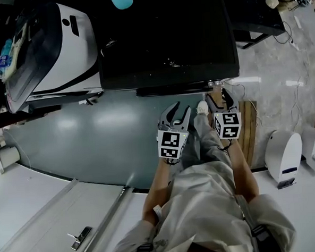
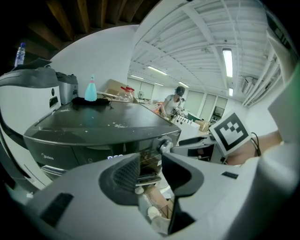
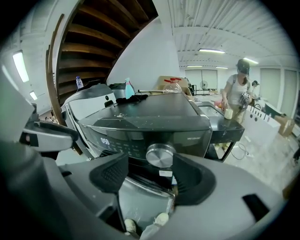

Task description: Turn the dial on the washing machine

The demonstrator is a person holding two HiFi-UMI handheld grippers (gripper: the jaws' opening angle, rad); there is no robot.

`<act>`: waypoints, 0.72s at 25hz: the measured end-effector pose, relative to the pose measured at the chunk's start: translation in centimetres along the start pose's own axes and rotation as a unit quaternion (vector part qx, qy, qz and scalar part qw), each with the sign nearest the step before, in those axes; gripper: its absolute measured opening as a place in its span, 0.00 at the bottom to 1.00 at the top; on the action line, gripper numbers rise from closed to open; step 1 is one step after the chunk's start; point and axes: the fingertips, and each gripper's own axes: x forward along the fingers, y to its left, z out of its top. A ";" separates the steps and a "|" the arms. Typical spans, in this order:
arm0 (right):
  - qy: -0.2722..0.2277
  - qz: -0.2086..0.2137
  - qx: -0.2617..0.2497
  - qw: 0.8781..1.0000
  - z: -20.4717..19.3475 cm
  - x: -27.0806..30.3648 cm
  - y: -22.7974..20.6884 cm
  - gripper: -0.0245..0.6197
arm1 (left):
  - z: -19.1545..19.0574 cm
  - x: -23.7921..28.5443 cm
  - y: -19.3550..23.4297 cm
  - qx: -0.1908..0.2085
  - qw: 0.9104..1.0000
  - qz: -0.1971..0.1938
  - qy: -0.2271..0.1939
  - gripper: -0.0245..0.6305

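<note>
One round, brushed-metal dial [image 3: 160, 155] sits on one glossy black washing machine [image 3: 154, 119]. Two tongs: right tongs [image 1: 220, 98] opening, the dial between them, unpinched; left tongs [image 1: 178, 113] spread.

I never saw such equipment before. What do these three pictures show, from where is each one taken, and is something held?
A person wears a head camera and holds a two-jaw gripper in each hand. The head view looks down: the left gripper and right gripper point at a dark washing machine. The other two views come from a camera on each gripper, looking along its jaws. On the machine's top are a light blue bottle and a dark cloth. Nothing is held: the left gripper's jaws stand apart and empty; the right gripper's jaws are opening, with the silver dial in their gap, not gripped.
</note>
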 end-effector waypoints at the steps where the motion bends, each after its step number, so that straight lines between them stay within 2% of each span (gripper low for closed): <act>1: 0.000 -0.002 0.001 1.000 -0.1 0.3 -0.1 0.50 | -0.2 0.2 0.0 -0.001 1.000 0.000 0.002 0.26; 8: -0.003 -0.023 0.015 1.000 -0.5 2.3 -1.1 0.55 | -1.1 1.3 -0.2 -0.006 1.000 -0.003 0.010 0.26; 15: 0.000 -0.038 0.031 0.999 -0.9 3.9 -1.8 0.54 | -1.3 1.7 0.3 -0.015 1.000 0.001 0.009 0.26; 18: 0.000 -0.047 0.037 0.998 -0.9 4.3 -2.0 0.50 | -1.4 1.8 0.9 -0.019 1.000 0.009 0.004 0.26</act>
